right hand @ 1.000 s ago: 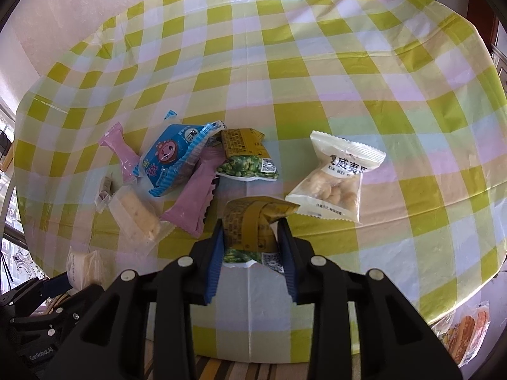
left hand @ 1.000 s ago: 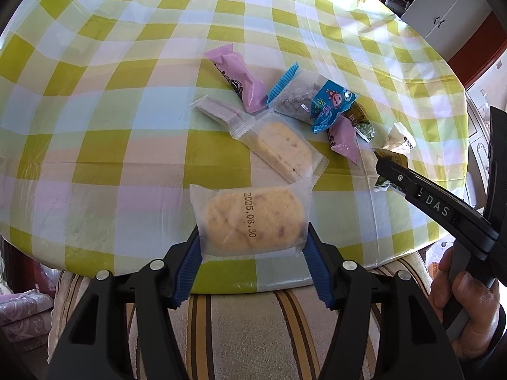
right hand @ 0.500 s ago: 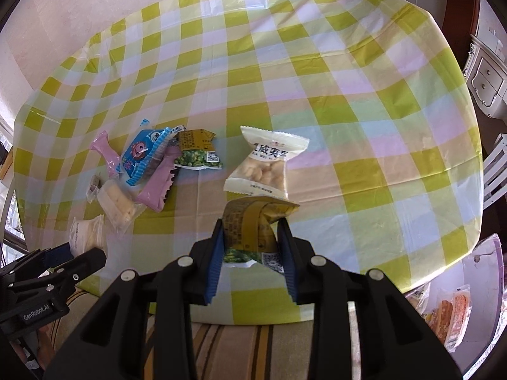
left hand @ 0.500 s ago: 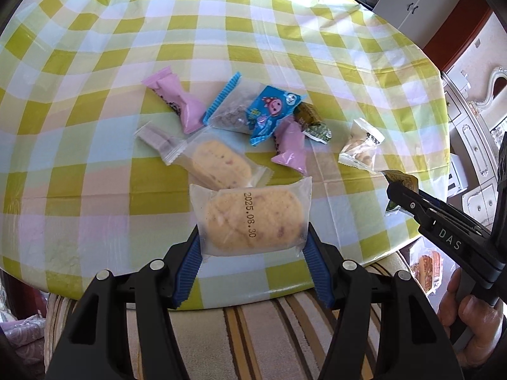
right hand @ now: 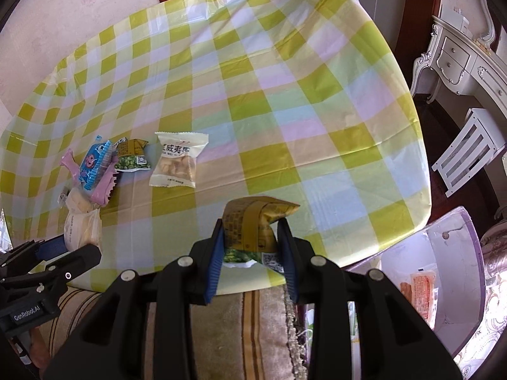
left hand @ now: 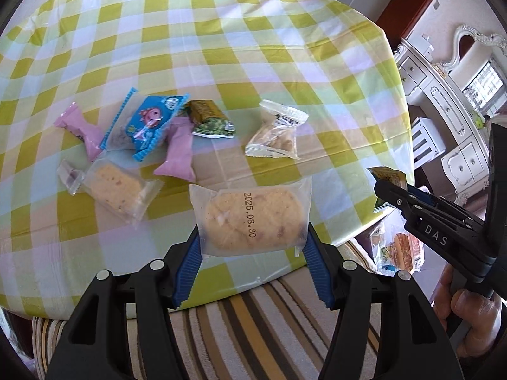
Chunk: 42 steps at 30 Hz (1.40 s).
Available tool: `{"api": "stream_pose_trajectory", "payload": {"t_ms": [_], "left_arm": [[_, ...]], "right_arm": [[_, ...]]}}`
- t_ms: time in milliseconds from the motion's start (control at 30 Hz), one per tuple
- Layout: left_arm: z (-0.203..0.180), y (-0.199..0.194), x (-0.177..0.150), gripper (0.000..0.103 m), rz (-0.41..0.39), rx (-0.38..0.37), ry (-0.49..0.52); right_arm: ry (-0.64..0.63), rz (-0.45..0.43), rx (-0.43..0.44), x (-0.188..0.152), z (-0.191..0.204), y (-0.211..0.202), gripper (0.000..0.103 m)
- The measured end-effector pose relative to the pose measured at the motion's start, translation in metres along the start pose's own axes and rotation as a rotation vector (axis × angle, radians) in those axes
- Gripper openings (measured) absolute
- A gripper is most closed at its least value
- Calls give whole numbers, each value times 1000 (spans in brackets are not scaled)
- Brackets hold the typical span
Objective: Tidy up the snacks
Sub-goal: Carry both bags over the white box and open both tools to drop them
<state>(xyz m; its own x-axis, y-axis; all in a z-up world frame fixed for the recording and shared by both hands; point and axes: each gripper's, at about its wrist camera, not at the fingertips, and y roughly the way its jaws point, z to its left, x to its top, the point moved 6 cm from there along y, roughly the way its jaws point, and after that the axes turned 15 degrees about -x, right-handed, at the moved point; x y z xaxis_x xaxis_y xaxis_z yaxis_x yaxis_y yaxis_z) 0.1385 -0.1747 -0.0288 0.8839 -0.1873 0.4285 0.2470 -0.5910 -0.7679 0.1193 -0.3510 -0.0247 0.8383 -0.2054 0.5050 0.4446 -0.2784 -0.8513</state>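
Setting: checked yellow, green, white and pink tablecloth is covering a rounded table; a striped seat cushion is showing below its near edge.
Snacks lying on the cloth, left to right: two pink wrapped sweets, one blue cartoon packet, one clear-wrapped cookie, one green pea packet, one clear packet of pale nuts; six in all, the first five crowding together, the nut packet lying apart.
Left gripper: its blue pads are clamping the two side edges of a frosted cookie packet, lifted above the near table edge; a round golden cookie and a printed date are showing through.
Right gripper: pads are pinching a folded gold-and-green pea packet, held above the near edge.
Person: one hand is gripping the right tool's handle.
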Motion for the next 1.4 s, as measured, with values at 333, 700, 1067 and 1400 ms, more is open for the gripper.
{"api": "stream_pose_trajectory", "payload": {"t_ms": [333, 700, 1067, 1400], "left_arm": [[-62, 44, 2, 59, 87, -64, 98], [-130, 86, 1, 59, 160, -73, 226], [-177, 119, -12, 59, 230, -100, 300], [-207, 144, -32, 61, 319, -170, 331]], "right_arm": [[75, -7, -73, -11, -62, 6, 33], [170, 9, -127, -29, -133, 19, 33], [250, 36, -174, -52, -189, 30, 34], [314, 65, -214, -69, -220, 37, 37]]}}
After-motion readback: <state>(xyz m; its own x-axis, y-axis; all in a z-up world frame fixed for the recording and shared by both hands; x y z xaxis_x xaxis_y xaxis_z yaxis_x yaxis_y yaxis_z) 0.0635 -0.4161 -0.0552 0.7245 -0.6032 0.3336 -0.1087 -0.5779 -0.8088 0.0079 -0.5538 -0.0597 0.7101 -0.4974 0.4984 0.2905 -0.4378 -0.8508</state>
